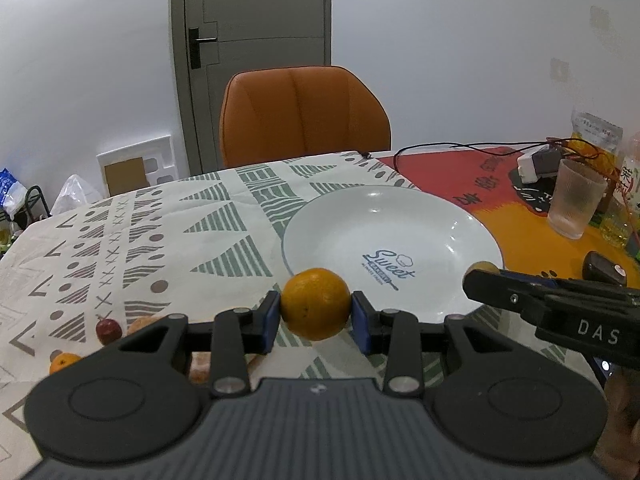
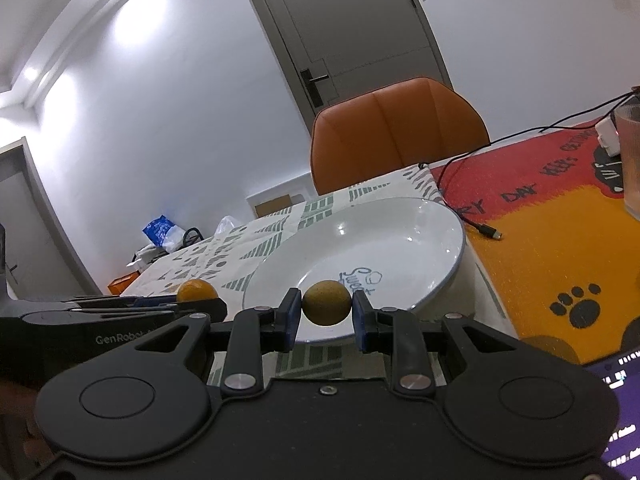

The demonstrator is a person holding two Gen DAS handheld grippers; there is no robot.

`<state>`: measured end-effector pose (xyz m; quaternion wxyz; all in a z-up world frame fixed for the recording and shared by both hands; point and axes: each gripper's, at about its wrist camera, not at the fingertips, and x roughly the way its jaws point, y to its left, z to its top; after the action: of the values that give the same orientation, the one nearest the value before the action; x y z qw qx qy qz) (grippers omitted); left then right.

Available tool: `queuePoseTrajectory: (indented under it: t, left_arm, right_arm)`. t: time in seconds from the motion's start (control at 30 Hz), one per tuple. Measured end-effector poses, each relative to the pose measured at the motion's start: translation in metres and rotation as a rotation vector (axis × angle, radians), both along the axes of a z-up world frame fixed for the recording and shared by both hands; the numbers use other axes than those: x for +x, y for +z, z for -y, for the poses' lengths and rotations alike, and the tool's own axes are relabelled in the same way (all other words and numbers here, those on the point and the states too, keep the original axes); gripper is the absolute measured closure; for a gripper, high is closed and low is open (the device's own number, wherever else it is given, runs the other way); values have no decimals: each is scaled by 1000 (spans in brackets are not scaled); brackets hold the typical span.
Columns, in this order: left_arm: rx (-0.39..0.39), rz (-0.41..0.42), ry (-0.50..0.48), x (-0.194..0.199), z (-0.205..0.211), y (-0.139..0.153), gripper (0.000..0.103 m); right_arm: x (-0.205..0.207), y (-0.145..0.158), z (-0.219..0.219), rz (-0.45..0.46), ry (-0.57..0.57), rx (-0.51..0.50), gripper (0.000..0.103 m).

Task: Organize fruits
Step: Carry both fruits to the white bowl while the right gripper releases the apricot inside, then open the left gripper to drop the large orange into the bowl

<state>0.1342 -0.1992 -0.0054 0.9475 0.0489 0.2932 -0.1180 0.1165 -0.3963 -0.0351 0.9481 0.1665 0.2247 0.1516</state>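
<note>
Both claws are loaded: the left gripper (image 1: 316, 304) pinches an orange (image 1: 316, 303) between its blue pads, and the right gripper (image 2: 326, 303) pinches a smaller, duller yellow-brown fruit (image 2: 327, 302), round, perhaps a longan or small citrus; its kind is hard to tell. Each fruit hangs above the table, not resting on anything.

The white plate (image 1: 440, 216), printed "Sweet", lies straight ahead of both claws and appears bare. From the left wrist view the orange sits over the plate's near-left rim; from the right wrist view the small fruit sits over the near rim, closer to the plate's middle. The right claw seems the nearer to a drop point, so judging by that, its release could come first, with the left needing to travel forward and right.

More fruit waits on the patterned tablecloth (image 1: 160, 240) at lower left: a small red fruit (image 1: 108, 329) and another orange piece (image 1: 64, 362), both partly hidden behind the left gripper's body, with something pale orange between them that is too covered to name. A ribbed glass (image 1: 574, 202) stands well apart on the right.
</note>
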Motion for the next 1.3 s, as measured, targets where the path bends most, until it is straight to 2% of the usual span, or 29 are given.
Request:
queuePoseTrajectory:
  t: [0.37,0.47,0.83,0.97,1.17,1.3]
  left_arm:
    - [12,-10,-14,16,14,-4,66]
    - [9,-14,-13,21,15,-5,66]
    - [-2,-20,-24,31,22,-5,66]
    - [-15,-16,-19,31,23,-3,66]
    - [-17,-3,0,26,19,0,61]
    - [-18,-3,24,22,9,2,54]
  right_arm:
    - [15,-4,5,-2,-15,16,77]
    - [18,-7,6,-14,-24,21,72]
    - [15,-6,10,-19,-40,27,66]
    - [11,-6,10,-19,-49,23,61]
    - [7,-4,8,-19,-54,15,55]
    - [7,-2,6,-16,-52,10,52]
